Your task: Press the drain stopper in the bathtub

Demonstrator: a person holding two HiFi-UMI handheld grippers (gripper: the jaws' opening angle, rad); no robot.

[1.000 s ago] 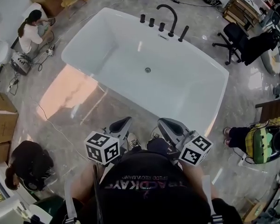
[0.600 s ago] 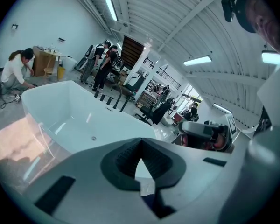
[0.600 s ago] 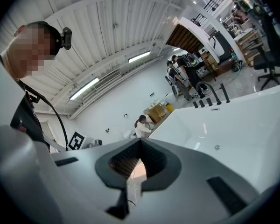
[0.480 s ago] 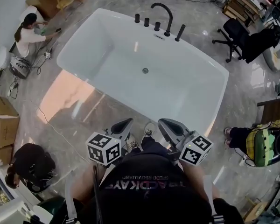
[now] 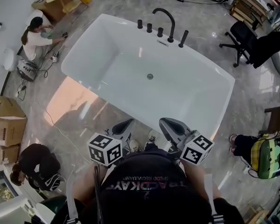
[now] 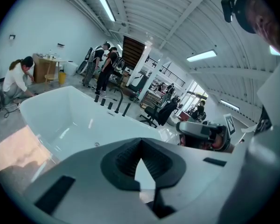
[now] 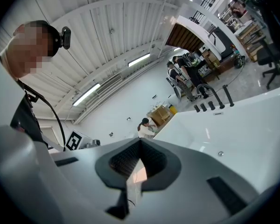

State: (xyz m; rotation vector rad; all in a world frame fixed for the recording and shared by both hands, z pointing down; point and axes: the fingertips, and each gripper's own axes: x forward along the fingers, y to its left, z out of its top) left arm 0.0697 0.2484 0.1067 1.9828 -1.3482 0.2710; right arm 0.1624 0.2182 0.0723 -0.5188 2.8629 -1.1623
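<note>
Down in the head view, the white bathtub (image 5: pixel 107 50) is a glossy rectangular shell with rounded corners and a smooth, gently sloping basin, set on polished grey marble floor (image 5: pixel 84 111) that mirrors the light. The drain stopper (image 5: pixel 150 76) is a small round metallic disc in the middle of the tub floor, well apart from both grippers. On the far rim a matte black arched faucet (image 5: pixel 167 17) rises among short black cylindrical knobs. The left gripper (image 5: pixel 127 122) and right gripper (image 5: pixel 164 122) are held low near the person's body, short of the tub's near rim, each with a marker cube (image 5: pixel 105 149) printed in black and white squares. Its own view shows the left gripper (image 6: pixel 140 146) with grey moulded jaws together, ribbed dark pads meeting at a point, nothing between them. The right gripper (image 7: pixel 140 146) is likewise closed and empty.
</note>
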